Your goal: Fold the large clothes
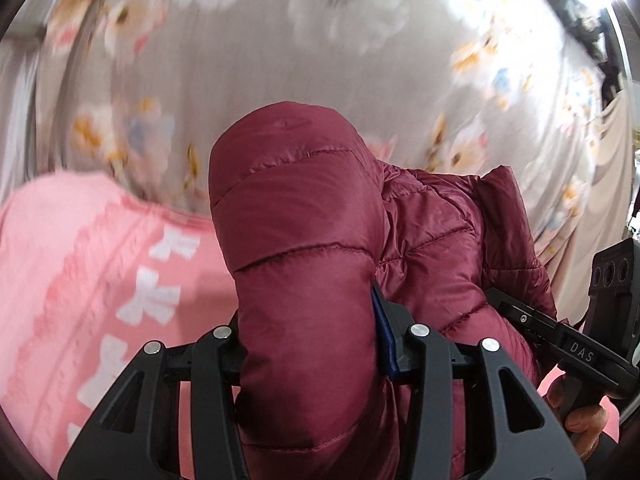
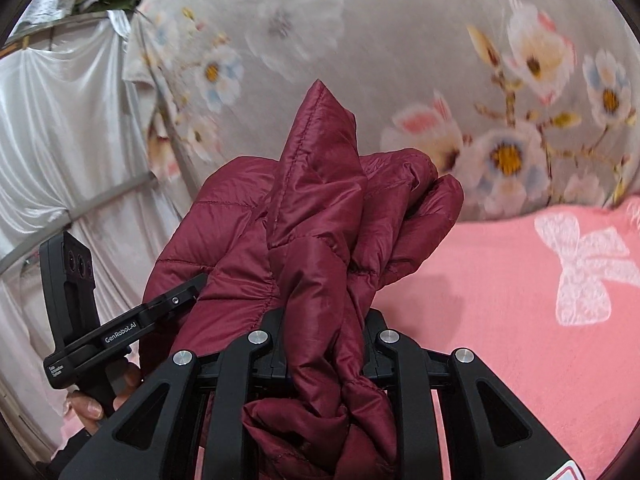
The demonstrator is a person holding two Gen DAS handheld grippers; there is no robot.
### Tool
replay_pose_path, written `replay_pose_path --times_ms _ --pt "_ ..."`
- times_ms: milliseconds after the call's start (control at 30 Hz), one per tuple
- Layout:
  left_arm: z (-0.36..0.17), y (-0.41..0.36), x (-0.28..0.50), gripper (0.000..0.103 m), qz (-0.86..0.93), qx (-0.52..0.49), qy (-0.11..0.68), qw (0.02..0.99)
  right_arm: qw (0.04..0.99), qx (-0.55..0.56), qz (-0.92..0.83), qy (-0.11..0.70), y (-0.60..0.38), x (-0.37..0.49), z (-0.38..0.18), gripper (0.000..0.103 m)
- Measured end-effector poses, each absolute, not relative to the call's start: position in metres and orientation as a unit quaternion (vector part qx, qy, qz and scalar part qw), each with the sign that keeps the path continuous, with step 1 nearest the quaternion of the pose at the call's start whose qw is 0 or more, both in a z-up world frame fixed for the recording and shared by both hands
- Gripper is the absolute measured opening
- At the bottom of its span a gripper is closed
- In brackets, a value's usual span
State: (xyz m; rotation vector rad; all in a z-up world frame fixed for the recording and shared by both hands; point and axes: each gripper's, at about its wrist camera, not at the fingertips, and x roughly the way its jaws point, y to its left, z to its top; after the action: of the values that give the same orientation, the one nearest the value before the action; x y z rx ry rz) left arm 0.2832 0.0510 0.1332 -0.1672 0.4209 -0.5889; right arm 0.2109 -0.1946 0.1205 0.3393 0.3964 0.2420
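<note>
Grey floral bedding (image 1: 248,92) fills the background, with a pink cover (image 1: 92,264) printed with white bows spread nearer the cameras. Over them hangs a maroon quilted puffer jacket (image 1: 296,216), held clear of the bed by both tools rather than lying on it. The left gripper (image 1: 308,344) has its jaws closed on a thick, rounded padded section, probably a sleeve or side panel, so they stand fairly wide around the bulk. The right gripper (image 2: 324,344) has its jaws pinched narrow on a twisted bunch of the same fabric, from which a pointed corner sticks up. Each view shows the other tool at its edge, just beside the jacket, with fingers (image 2: 90,404) wrapped round its handle.

My reading is that the jacket is being carried to the bed for spreading, so the folding proper has not begun. Next it needs lowering onto the pink cover with the two grips drawn apart, to flatten the bunched fabric.
</note>
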Motion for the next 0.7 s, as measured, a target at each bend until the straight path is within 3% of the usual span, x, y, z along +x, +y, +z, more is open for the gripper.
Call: replay_pose_path --times_ms 400,500,700 --pt "0.018 0.018 0.345 0.044 -0.250 -0.062 0.315 0.914 0.930 0.200 0.087 0.296 -0.214 0.273 0.002 0.020" --pt "0.004 0.022 0.348 0.052 -0.237 -0.064 0.314 0.917 0.925 0.212 0.088 0.304 -0.218 0.275 -0.013 0.023" --pt "-0.003 0.023 0.359 0.079 -0.193 -0.060 0.357 0.912 0.913 0.235 0.061 0.328 -0.228 0.273 -0.015 0.043"
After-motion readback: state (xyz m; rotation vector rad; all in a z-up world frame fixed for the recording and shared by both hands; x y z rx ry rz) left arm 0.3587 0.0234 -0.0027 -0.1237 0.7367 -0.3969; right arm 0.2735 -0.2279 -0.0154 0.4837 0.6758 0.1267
